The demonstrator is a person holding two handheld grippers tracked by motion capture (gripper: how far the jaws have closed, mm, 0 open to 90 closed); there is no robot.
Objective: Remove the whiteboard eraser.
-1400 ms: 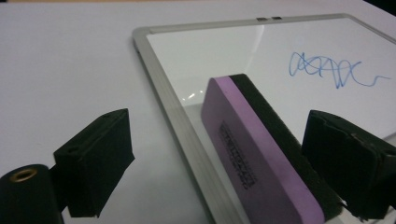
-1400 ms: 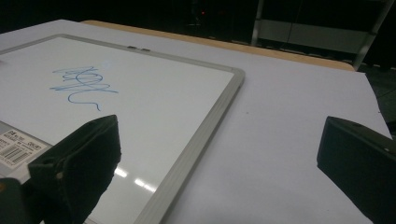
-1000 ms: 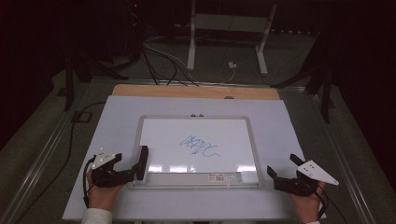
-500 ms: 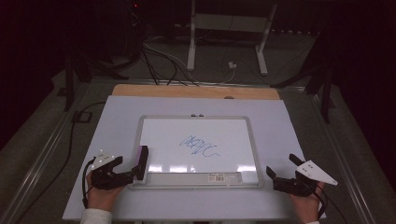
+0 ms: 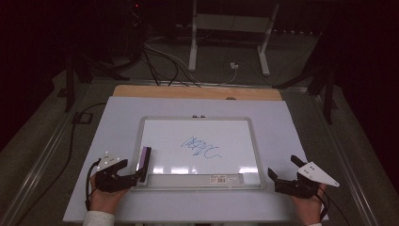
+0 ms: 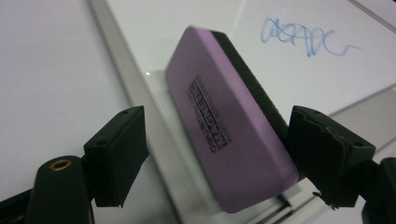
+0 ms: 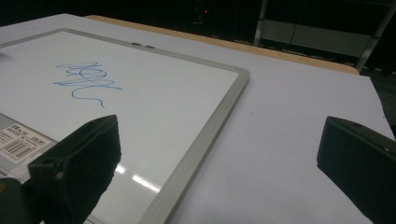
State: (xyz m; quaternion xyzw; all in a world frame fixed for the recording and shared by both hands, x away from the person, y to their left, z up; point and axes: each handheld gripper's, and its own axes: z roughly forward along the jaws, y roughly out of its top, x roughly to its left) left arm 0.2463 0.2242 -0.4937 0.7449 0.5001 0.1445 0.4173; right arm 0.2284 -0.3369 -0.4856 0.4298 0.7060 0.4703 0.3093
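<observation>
Left gripper (image 6: 212, 154) fingers closing around purple eraser (image 6: 229, 126), seemingly ungripped, on edge, long axis along whiteboard (image 5: 235, 136) frame.

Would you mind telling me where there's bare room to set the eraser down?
Free: the whiteboard above and below the blue scribble, and the white mat right of the frame. Crowded: the lower left corner, where the eraser sits between the left gripper jaws.

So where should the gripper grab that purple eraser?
Across its two long flat faces, near the low end of the purple eraser. It stands on edge at the whiteboard's left frame, and the left gripper, jaws just closing, already straddles it from the near side.
</observation>
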